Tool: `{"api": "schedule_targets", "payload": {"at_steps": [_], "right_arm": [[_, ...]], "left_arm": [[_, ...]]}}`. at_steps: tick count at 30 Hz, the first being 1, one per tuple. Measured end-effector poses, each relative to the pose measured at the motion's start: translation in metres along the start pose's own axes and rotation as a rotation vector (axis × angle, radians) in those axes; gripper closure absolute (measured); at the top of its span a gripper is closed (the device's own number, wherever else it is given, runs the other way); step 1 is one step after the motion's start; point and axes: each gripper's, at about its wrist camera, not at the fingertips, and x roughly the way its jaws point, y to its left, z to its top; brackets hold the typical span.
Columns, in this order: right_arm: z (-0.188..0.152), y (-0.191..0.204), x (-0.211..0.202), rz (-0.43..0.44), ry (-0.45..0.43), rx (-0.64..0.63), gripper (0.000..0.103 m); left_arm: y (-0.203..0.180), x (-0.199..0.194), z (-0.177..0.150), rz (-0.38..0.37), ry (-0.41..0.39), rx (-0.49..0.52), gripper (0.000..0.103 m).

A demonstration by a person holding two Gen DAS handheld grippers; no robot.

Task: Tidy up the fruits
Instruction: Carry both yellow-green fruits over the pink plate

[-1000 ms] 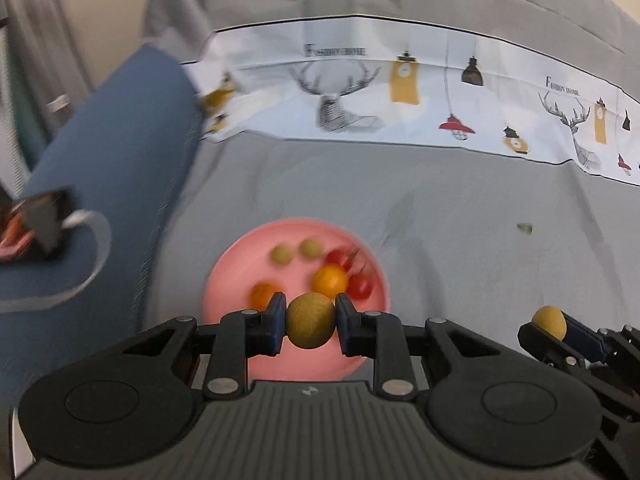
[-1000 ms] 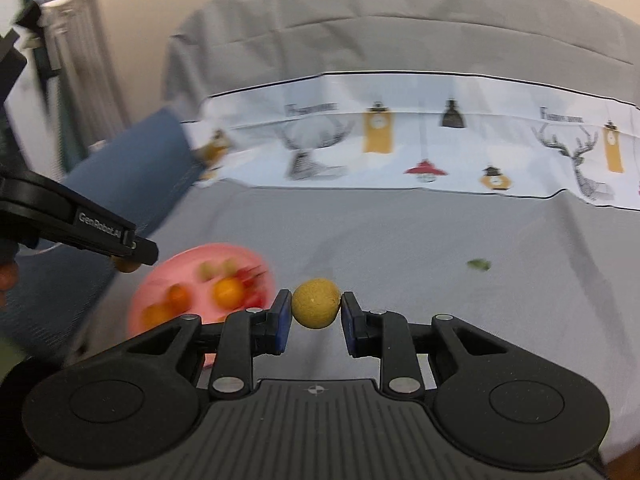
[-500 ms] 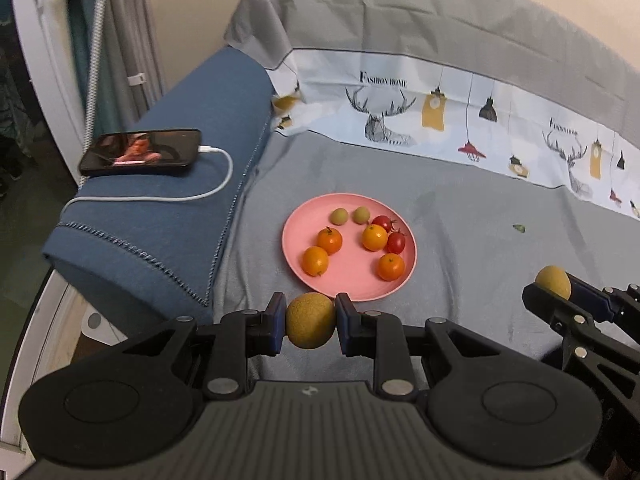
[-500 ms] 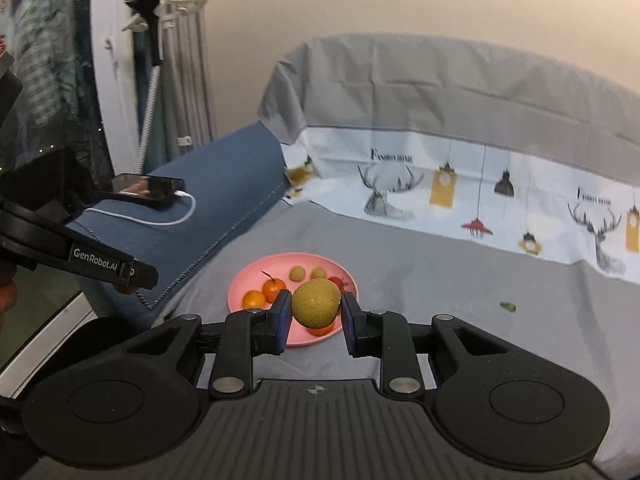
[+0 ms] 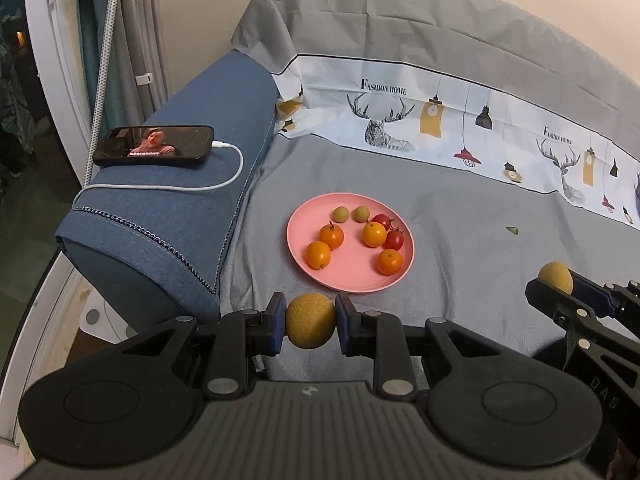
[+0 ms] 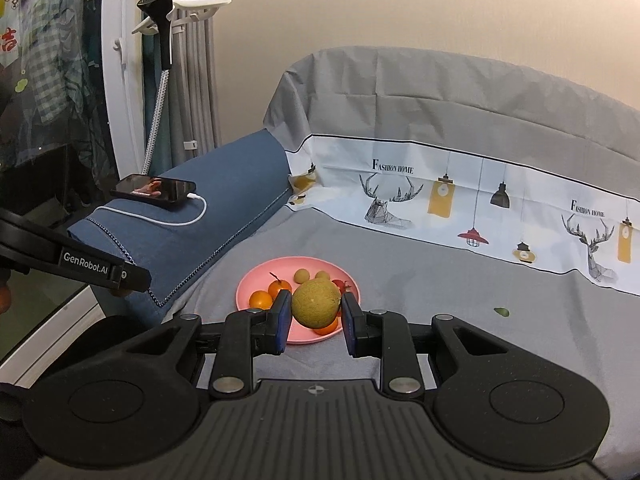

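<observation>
Yellow-brown fruit (image 5: 310,321) sits clamped between the left tool (image 5: 310,326) pads.

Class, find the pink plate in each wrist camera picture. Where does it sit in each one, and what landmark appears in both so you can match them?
Left wrist view: the pink plate lies near the middle of the picture, on the grey cover, fully visible beyond the left claw.
Right wrist view: the pink plate lies just left of the middle, partly hidden behind the right claw and its yellow-brown fruit.
Shared landmark: the phone on the blue armrest.
</observation>
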Motion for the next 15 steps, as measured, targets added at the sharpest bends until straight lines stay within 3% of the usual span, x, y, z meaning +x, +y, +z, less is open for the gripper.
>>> {"api": "schedule_targets", "payload": {"at_steps": [15], "right_arm": [[-0.004,0.000,0.024,0.000,0.068,0.015,0.076]], "left_arm": [[0.006,0.026,0.003,0.011,0.051,-0.010,0.074]]}}
